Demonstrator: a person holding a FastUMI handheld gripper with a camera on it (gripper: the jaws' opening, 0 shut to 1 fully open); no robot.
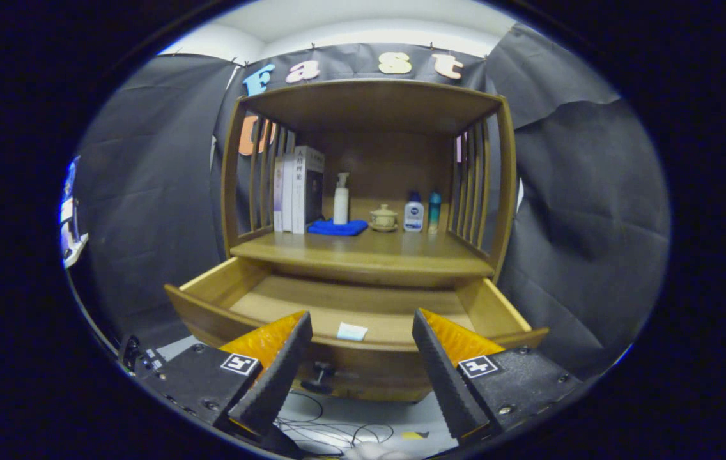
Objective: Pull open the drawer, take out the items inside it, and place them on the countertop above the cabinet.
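Your drawer (363,306) stands pulled out, so the step in hand, as I judge it, is reaching in for what lies inside. Your gripper (362,335) hangs just in front of the drawer front with its jaws spread wide and nothing between them.

The one item you can see is a small pale packet (352,331) lying flat on the drawer floor, close behind the front panel and near the middle, just ahead of the gap between your fingers. It looks thin and light, perhaps a sachet or folded wipe; what it is exactly is too small to tell.

To take it well, lift over the front panel first, then tip the fingers down into the drawer so they come at the packet from above. Because it lies flat, you will likely need to press one finger to each side edge and pinch low, or it may slide along the wood. Close gently.

Above, the countertop (369,259) has bare wood along its near edge, in front of the books (299,188), blue cloth (338,227), pump bottle (341,199) and small pot (383,218). That near strip seems the easiest spot to set it down.
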